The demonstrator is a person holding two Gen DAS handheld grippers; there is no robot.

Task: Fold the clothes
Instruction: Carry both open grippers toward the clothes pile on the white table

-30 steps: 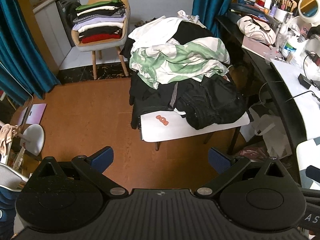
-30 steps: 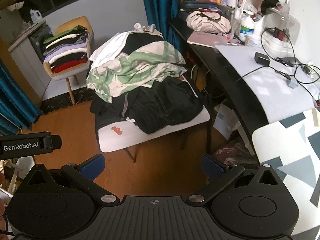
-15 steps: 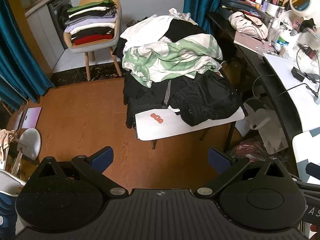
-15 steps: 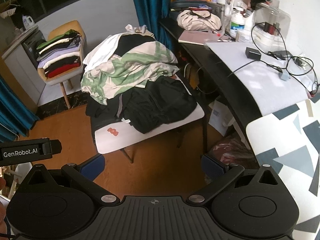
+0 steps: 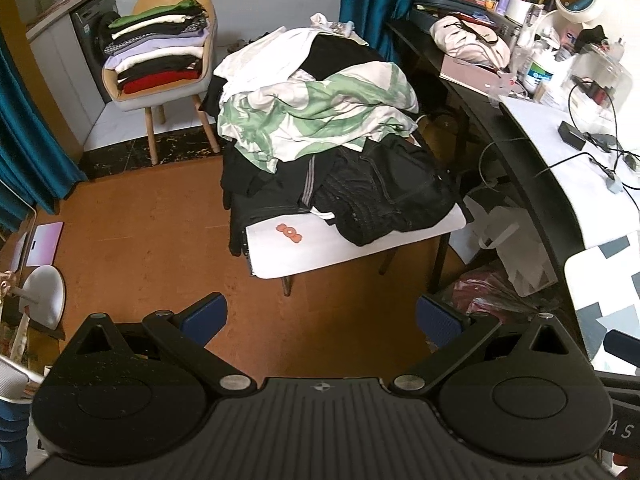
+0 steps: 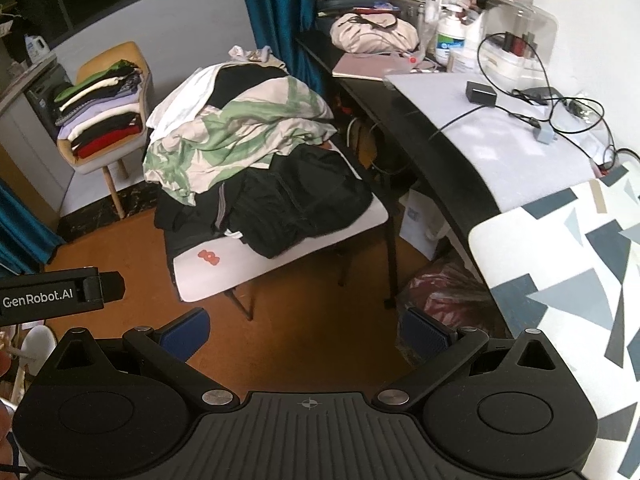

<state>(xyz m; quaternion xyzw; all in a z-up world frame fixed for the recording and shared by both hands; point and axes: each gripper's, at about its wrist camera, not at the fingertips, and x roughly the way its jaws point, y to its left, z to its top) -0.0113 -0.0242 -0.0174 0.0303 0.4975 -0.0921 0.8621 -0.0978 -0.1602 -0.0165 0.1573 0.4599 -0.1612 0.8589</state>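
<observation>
Clothes (image 5: 320,128) lie heaped, unfolded, on a small white worktop (image 5: 360,244) that stands on the orange-brown floor (image 5: 132,248) ahead of both grippers. Topmost is a soft, crumpled white fabric with green leaf-like streaks (image 6: 236,136), draped over a plain white piece and a flat black one. Below it, toward the near edge, sits a bunched mass of heavy black garments (image 5: 384,196) with visible seams and stitching; one has a pale striped band. A small orange mark (image 5: 289,233) shows on the bare front of the worktop.

To the left, a tan upholstered chair (image 5: 160,96) with wooden legs holds a neat stack of folded clothes (image 5: 158,50): green on top, then white, black, lilac, white, black and red at the bottom.

The left gripper (image 5: 322,316) hovers above the floor, well apart from the heap, its jaws spread wide with nothing between the blue ribbed pads (image 5: 204,316). The right gripper (image 6: 306,330) is likewise spread wide and empty.

A long black desk (image 6: 440,160) on the right carries a grey mat, tangled cables, bottles and a beige bag (image 6: 372,34).
</observation>
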